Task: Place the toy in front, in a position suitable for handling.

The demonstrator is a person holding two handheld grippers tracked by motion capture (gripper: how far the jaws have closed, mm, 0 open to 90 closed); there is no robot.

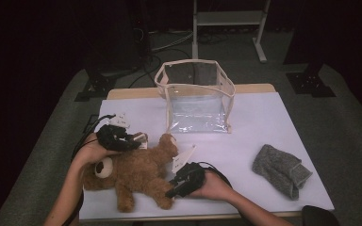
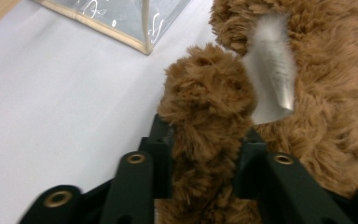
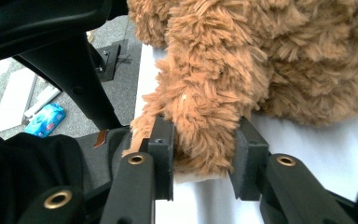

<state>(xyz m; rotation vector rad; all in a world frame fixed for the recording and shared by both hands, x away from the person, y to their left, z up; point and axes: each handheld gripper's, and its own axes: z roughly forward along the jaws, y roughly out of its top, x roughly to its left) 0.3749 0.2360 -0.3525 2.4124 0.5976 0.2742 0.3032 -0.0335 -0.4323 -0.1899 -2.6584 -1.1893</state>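
- Brown plush: a teddy bear (image 1: 132,174) lies sprawled at the near left corner of the surface (image 1: 264,122), head toward the left edge, limbs spread.
- The left hand-held gripper (image 1: 136,140) is clenched on one of the bear's limbs; in the left gripper view the fur (image 2: 207,116) bulges out between the two black jaws, which press into it from both sides.
- The right hand-held gripper (image 1: 172,192) is grasping a lower limb near the front edge; in the right gripper view the shaggy fur (image 3: 200,121) sits squeezed between the pads, with the limb's tip hanging just past them.
- Two separate grips on a soft, floppy body make sense: pinched at one point alone the toy would sag, so holding two limbs probably lets it be lifted level.
- A clear plastic bag (image 1: 195,96) with cream-coloured trim stands upright and open-topped toward the far edge, just beyond the bear; its open mouth suggests it is the likely place for the toy.
- A grey knitted cloth (image 1: 280,169) lies crumpled near the right edge, well apart from both hands.
- A shiny white tag (image 2: 272,79) sticks out of the bear's fur, smooth against the deep pile.
- The surface is covered in a plain white sheet, flat and matte.
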